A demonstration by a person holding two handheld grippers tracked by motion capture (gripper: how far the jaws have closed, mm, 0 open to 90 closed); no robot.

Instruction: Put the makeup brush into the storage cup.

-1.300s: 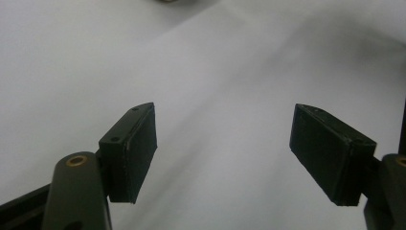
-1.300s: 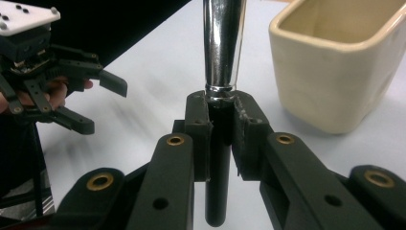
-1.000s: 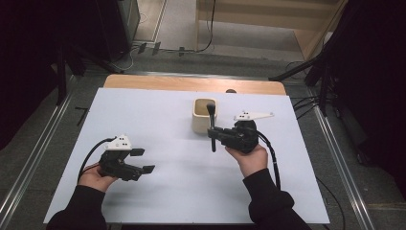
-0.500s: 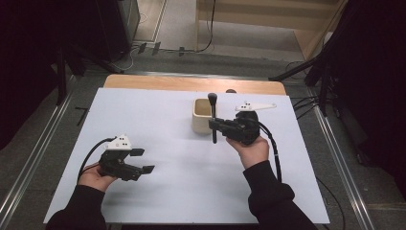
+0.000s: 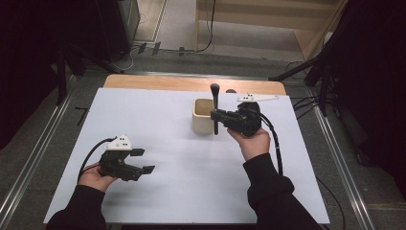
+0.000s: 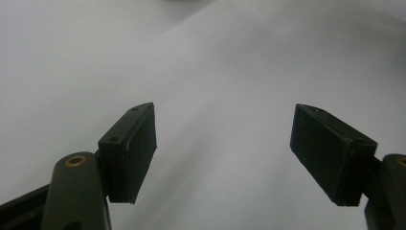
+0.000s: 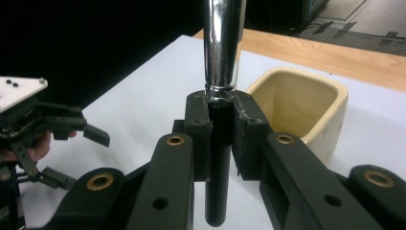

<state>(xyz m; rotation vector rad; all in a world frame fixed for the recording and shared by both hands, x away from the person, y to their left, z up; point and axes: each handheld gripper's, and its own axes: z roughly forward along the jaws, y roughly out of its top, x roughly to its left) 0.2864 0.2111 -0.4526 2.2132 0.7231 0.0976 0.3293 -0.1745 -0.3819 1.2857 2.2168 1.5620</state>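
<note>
My right gripper (image 5: 216, 116) is shut on the black handle of a makeup brush (image 5: 215, 103). The brush stands upright, dark bristle head on top, just off the right side of a cream square cup (image 5: 202, 119). In the right gripper view both pads clamp the handle below the silver ferrule of the brush (image 7: 221, 48), with the cup (image 7: 306, 103) behind and to the right. My left gripper (image 5: 143, 160) rests low at the front left of the white table sheet (image 5: 158, 120), jaws open. The left gripper (image 6: 222, 153) has nothing between its pads.
A strip of wooden tabletop (image 5: 158, 83) runs along the far edge of the sheet. The right gripper's cable (image 5: 275, 143) trails down past the right forearm. The other gripper (image 7: 79, 158) is at the left of the right gripper view.
The right hand has lifted the brush a little and carried it farther back, to beside the cup. The left hand has stayed in place.
</note>
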